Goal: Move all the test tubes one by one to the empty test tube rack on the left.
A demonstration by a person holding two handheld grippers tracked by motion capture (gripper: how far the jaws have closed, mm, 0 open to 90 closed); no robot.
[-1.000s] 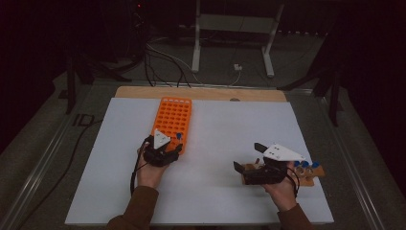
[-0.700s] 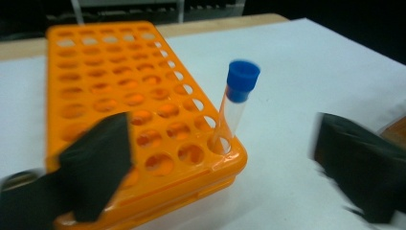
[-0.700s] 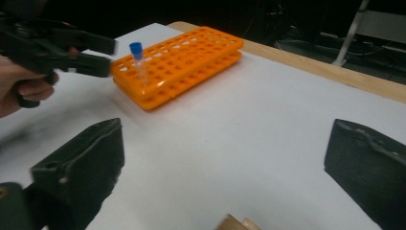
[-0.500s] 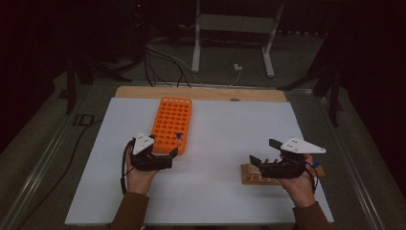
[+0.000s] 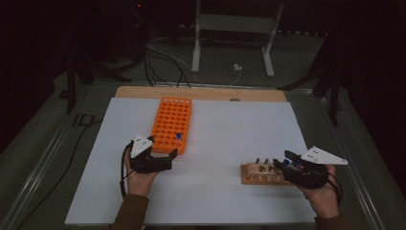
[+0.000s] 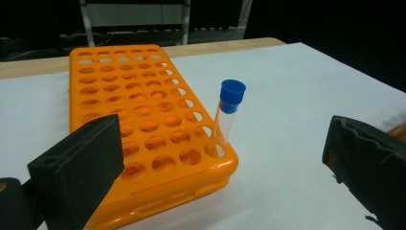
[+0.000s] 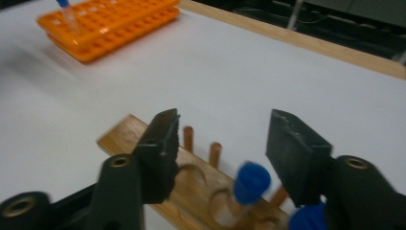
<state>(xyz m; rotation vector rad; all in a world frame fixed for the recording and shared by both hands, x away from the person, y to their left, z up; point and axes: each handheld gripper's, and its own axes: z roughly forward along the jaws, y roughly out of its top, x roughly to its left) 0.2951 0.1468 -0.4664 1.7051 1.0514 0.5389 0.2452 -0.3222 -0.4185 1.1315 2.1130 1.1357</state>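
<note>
Both hands pulling back from the racks

The left gripper (image 5: 165,155) is backing off the orange rack (image 5: 171,124), jaws wide, leaving a blue-capped tube (image 6: 227,117) standing ahead of it; the right gripper (image 5: 282,164) is drawing rightward along the wooden rack (image 5: 258,175).

Orange many-holed tube rack (image 5: 173,122) flat on the white bench, one blue-capped clear tube (image 6: 228,117) upright in its near corner hole, wooden rack (image 5: 261,174) holding blue-capped tubes (image 7: 249,184).

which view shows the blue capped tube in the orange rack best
The left gripper view: the blue-capped tube stands close and sharp in a corner hole of the orange rack, leaning slightly. The high view shows it as a small blue speck; the right gripper view catches it blurred at the top edge.
</note>
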